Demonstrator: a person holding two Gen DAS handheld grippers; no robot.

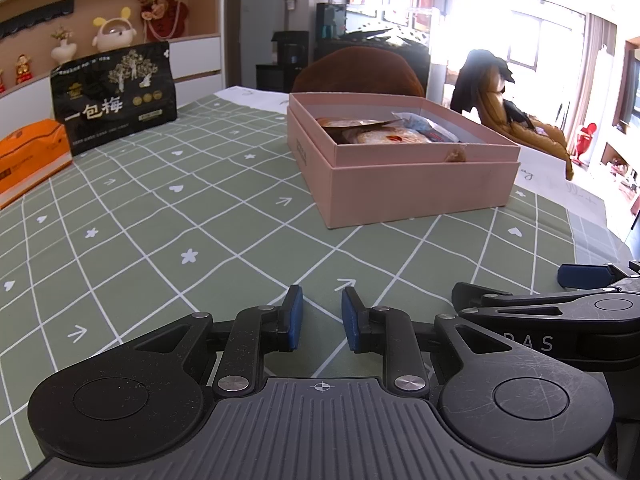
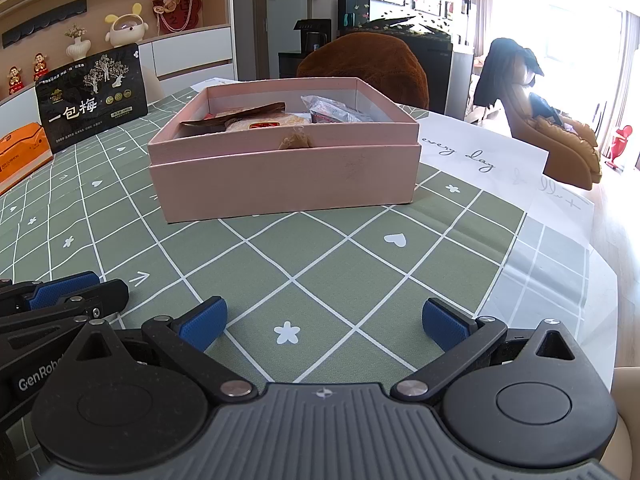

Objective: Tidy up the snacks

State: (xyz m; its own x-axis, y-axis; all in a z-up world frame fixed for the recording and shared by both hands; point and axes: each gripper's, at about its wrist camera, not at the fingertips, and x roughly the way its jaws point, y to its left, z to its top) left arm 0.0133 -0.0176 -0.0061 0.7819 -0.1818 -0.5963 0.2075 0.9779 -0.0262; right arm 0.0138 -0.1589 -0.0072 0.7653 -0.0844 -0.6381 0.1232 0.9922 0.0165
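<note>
A pink box (image 1: pixel 416 188) (image 2: pixel 280 184) stands open on the green checked tablecloth (image 1: pixel 180 216) (image 2: pixel 320 256), with several wrapped snacks (image 1: pixel 384 132) (image 2: pixel 264 120) inside. A black snack bag (image 1: pixel 116 96) (image 2: pixel 92 96) stands upright at the far left. My left gripper (image 1: pixel 322 316) is low over the cloth in front of the box, its jaws narrowly apart and empty; it also shows in the right wrist view (image 2: pixel 60 292). My right gripper (image 2: pixel 324 320) is wide open and empty, near the table's right side; it also shows in the left wrist view (image 1: pixel 560 308).
An orange tissue box (image 1: pixel 28 156) (image 2: pixel 20 152) lies at the left edge. A white printed sheet (image 2: pixel 480 160) covers the table's far right. A brown chair (image 1: pixel 360 72) (image 2: pixel 364 60) stands behind the table. The table edge (image 2: pixel 600 280) curves at the right.
</note>
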